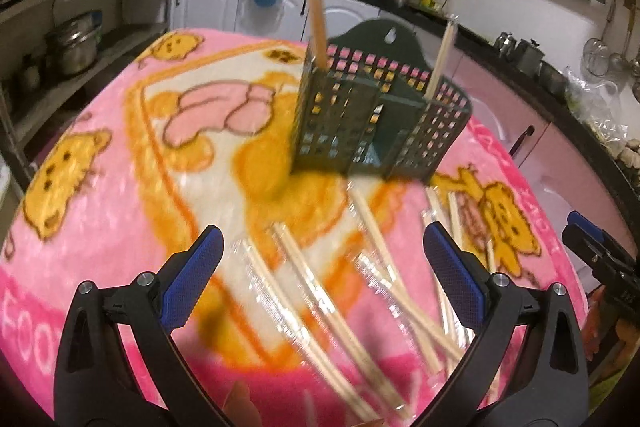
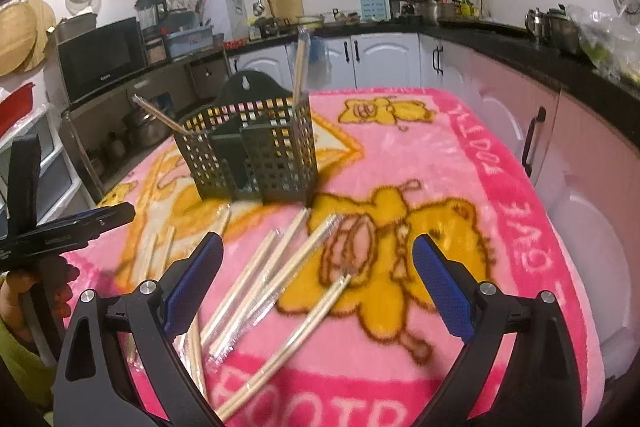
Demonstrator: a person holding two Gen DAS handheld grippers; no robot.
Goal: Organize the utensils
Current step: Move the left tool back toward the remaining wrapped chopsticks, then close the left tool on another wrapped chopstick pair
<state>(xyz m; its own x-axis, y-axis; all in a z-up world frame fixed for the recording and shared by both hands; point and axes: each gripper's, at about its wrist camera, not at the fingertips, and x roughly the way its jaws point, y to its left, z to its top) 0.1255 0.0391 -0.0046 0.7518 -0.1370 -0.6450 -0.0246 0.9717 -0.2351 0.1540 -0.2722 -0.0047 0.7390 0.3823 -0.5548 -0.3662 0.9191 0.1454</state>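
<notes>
— Chopsticks [image 1: 320, 291] in clear wrappers lie loose on the pink blanket [image 1: 120, 131], under the left gripper [image 1: 323, 247]. Is it holding any?
— No, its blue pads are spread wide, with nothing between them.
— And the right wrist view?
— The right gripper [image 2: 318, 259] is spread wide too — more chopsticks [image 2: 256, 291] lie below it. The green holder [image 2: 250, 151] stands upright beyond, two wrapped pairs poking out.

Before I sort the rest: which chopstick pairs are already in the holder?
Two wrapped pairs stand in the green holder: one upright, one leaning out. The others lie flat on the blanket.
</notes>
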